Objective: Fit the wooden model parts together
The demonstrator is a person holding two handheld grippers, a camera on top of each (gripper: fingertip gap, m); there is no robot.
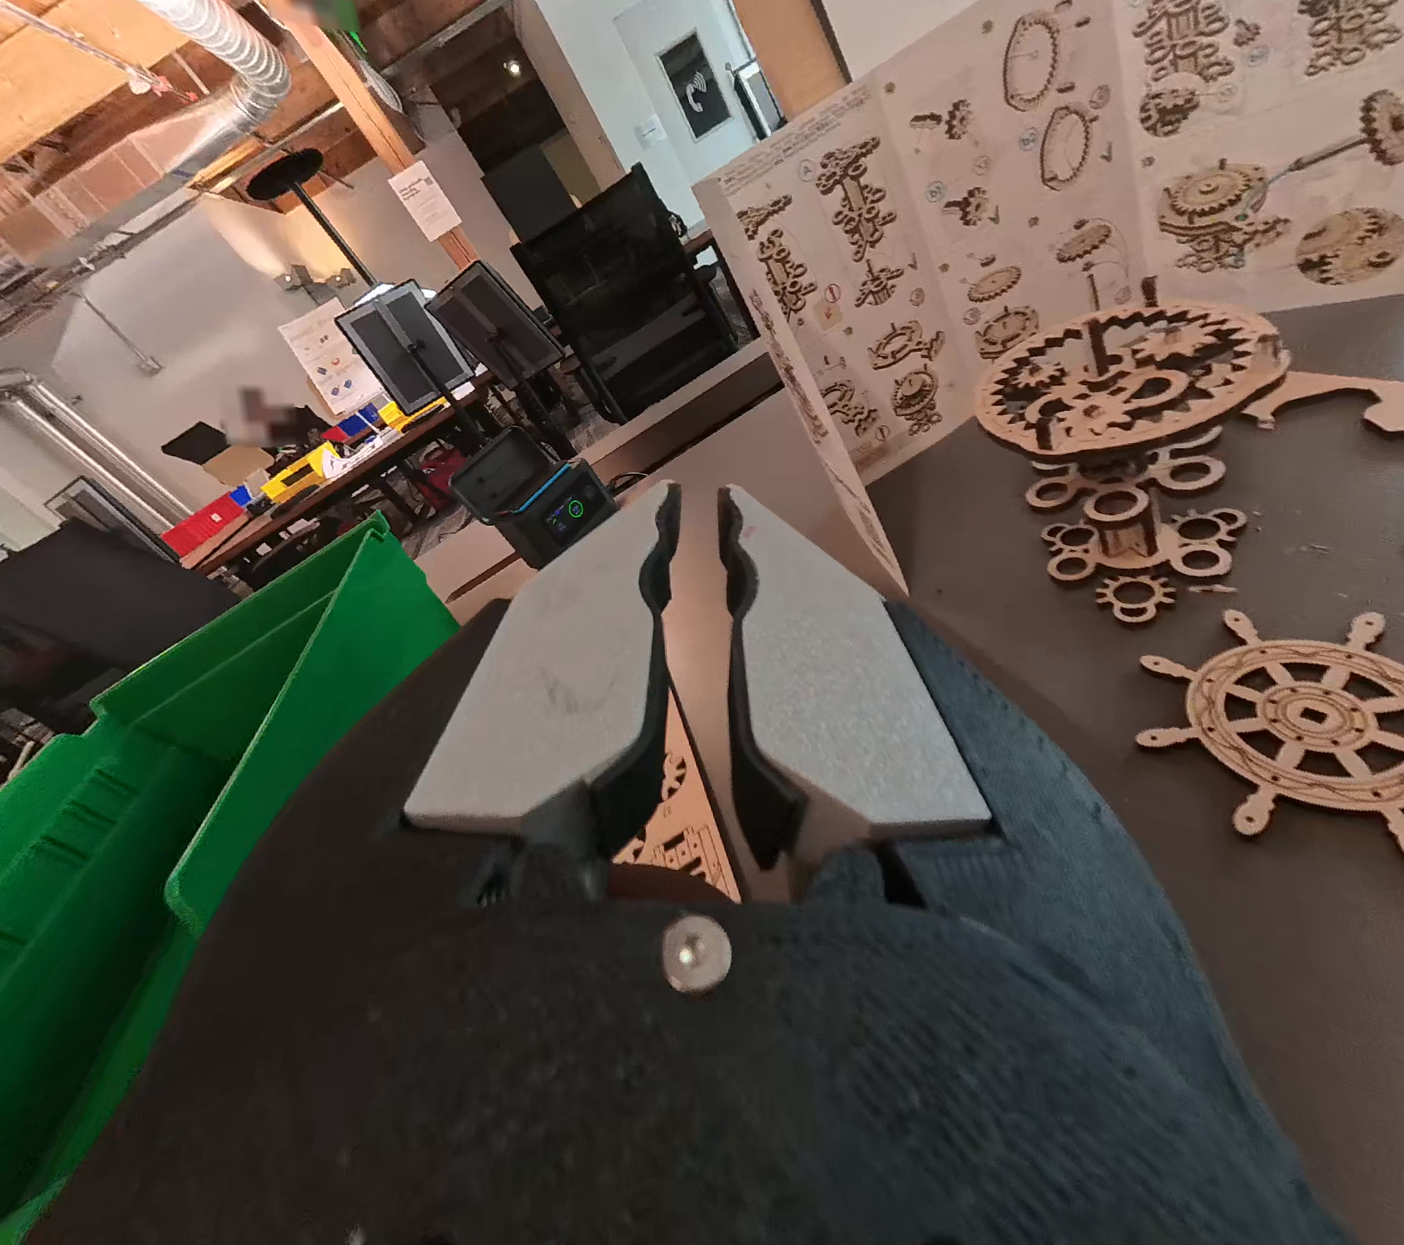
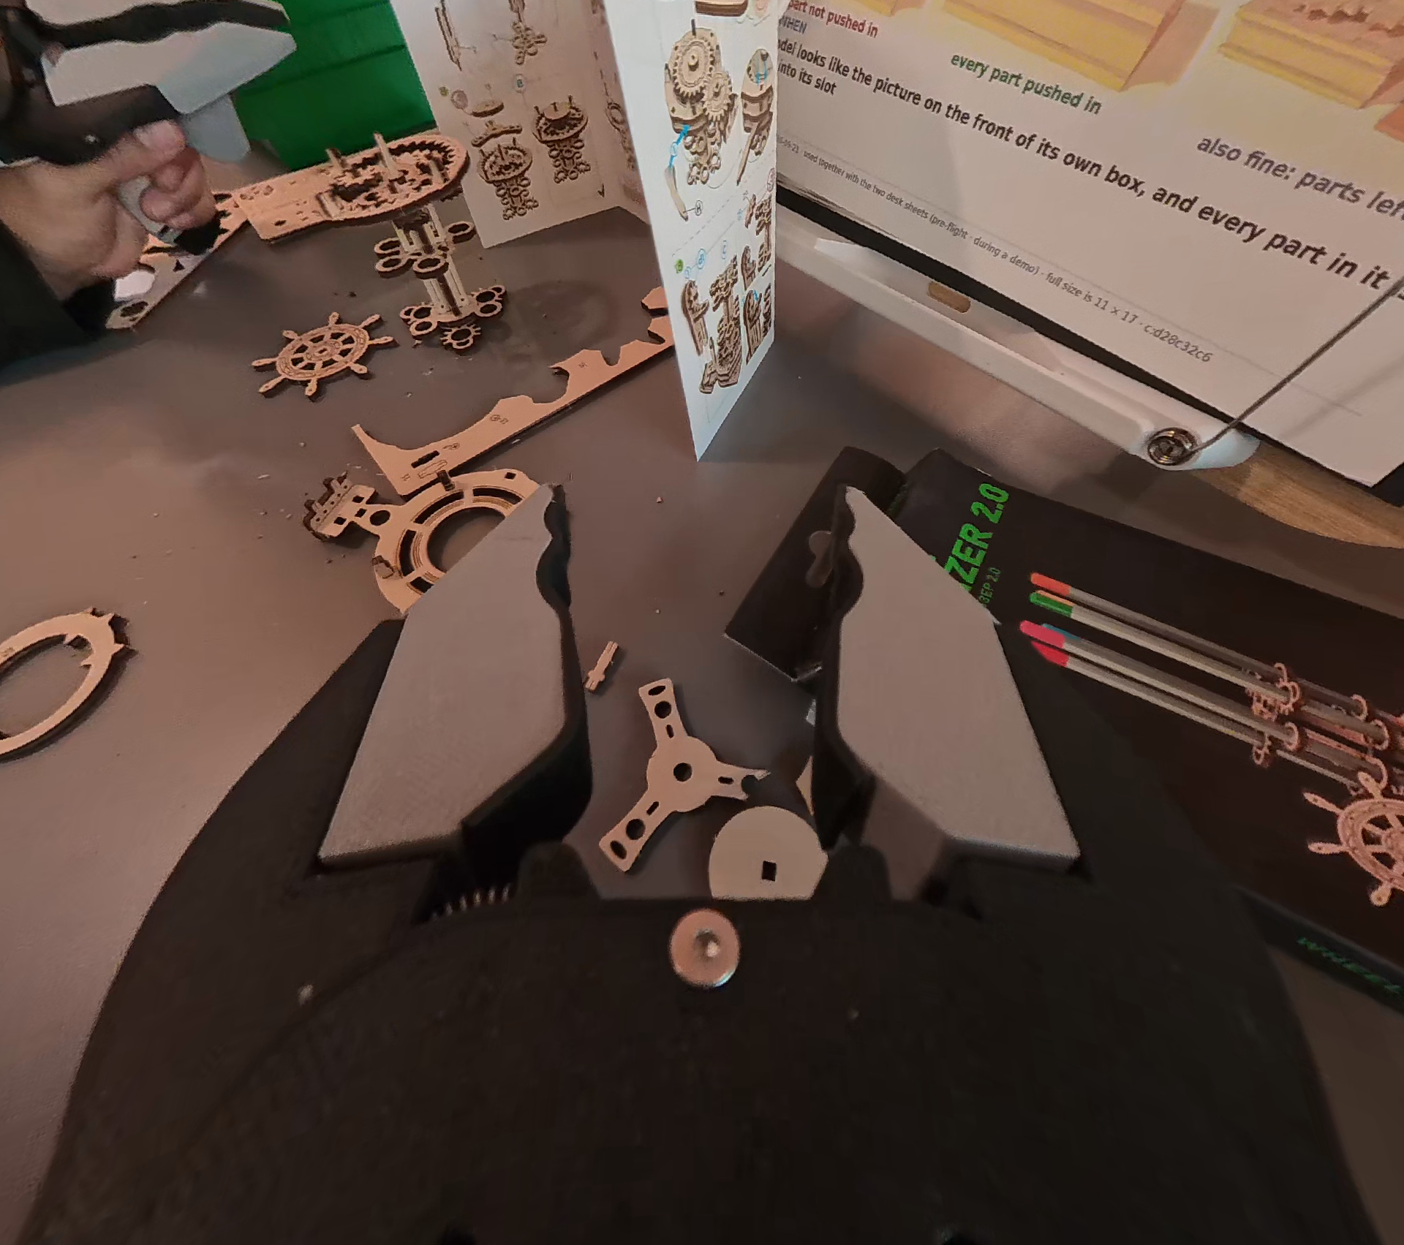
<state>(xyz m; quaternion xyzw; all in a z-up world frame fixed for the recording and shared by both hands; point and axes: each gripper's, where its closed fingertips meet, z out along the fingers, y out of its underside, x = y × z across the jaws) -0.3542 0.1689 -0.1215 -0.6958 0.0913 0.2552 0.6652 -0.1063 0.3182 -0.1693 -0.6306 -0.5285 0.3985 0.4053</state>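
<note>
Both grippers hover above the table: left gripper (image 1: 699, 510) nearly closed, right gripper (image 2: 703, 510) spread wide

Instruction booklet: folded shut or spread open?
Spread open: the instruction booklet stands upright on the table, panels fanned out zigzag.

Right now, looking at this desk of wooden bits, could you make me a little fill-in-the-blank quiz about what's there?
1. The bin beside the left gripper is coloured ____.
2. The right gripper has its jaws ____, with nothing held between them.
3. The three-armed wooden piece lies flat, seen between the right gripper's ____.
4. The flat part near the partly built model is shaped like a ship's ____.

Missing words: green; open; fingers; wheel
</note>
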